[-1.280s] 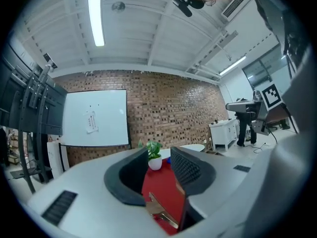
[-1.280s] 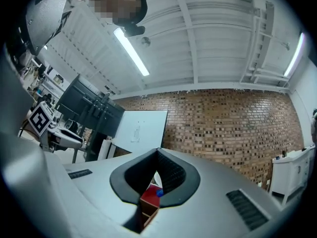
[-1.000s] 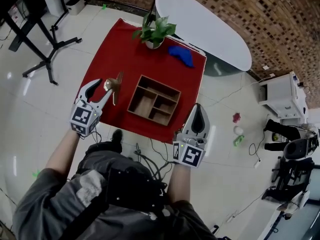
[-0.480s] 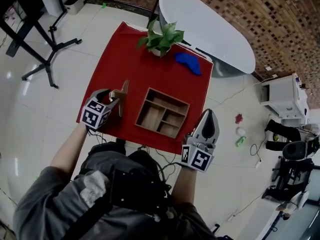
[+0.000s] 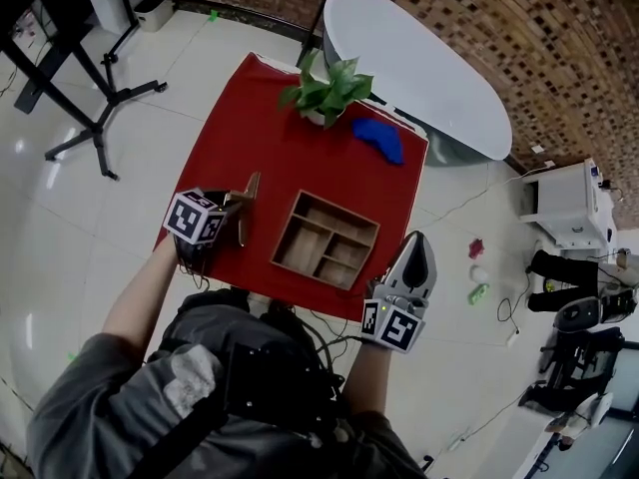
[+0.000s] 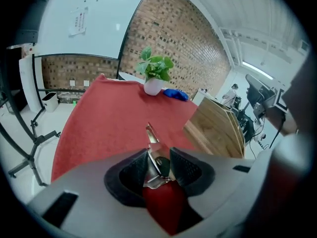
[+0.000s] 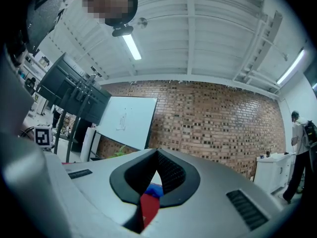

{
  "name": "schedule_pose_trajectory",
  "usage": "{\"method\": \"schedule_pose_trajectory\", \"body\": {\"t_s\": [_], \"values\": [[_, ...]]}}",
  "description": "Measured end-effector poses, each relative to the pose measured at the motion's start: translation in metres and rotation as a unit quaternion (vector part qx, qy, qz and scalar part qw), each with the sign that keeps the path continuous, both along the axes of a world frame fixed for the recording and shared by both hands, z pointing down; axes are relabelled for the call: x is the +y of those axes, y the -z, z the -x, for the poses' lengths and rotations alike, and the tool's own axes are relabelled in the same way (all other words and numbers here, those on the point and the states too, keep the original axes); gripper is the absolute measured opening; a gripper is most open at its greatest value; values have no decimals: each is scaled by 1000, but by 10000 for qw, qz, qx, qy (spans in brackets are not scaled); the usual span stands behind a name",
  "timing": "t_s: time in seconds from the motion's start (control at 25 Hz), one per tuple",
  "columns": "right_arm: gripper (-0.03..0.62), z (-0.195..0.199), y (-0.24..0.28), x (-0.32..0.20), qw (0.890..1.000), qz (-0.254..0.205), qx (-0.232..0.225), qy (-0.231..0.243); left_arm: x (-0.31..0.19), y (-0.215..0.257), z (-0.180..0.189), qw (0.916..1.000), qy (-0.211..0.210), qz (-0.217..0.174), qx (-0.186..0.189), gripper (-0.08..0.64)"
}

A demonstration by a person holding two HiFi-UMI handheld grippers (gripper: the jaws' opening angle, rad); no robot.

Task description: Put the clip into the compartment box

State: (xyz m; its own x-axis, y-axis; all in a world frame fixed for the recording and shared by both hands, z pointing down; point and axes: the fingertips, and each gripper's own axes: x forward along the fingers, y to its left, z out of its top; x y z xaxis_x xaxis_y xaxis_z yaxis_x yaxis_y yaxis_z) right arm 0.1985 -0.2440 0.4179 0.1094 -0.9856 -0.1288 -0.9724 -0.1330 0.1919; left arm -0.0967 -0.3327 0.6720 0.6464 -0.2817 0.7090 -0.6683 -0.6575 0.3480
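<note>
A brass-coloured metal clip (image 5: 245,200) stands on the red tablecloth (image 5: 255,118), left of the wooden compartment box (image 5: 325,239). My left gripper (image 5: 230,211) sits at the clip with its jaws closing. In the left gripper view the clip (image 6: 155,158) is between the two dark pads (image 6: 184,165), which touch it on both sides, and the box (image 6: 218,125) rises to the right. My right gripper (image 5: 419,241) hovers off the table's front right corner, shut with nothing in it; its jaws (image 7: 157,152) meet at the tips.
A potted plant (image 5: 327,93) and a blue object (image 5: 379,138) stand at the far side of the cloth. A white oval table (image 5: 419,58) lies beyond. A black stand (image 5: 95,108) is on the floor to the left, and cables lie on the floor near the front edge.
My left gripper has come in from the left with wide jaws and closed around the clip. The right gripper has stayed off the front right corner.
</note>
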Motion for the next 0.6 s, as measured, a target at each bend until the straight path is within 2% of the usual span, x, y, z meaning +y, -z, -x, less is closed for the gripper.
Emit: {"method": "schedule_pose_trajectory", "body": {"t_s": [0.16, 0.28, 0.6], "values": [[-2, -4, -3, -2, 10000, 34, -20, 0, -1, -3, -3, 9994, 14, 300, 157, 148], [-2, -8, -4, -3, 10000, 28, -23, -2, -2, 1, -5, 9981, 52, 514, 339, 99], [-2, -14, 0, -3, 10000, 8, -30, 24, 1, 18, -11, 9984, 129, 304, 462, 71]]}}
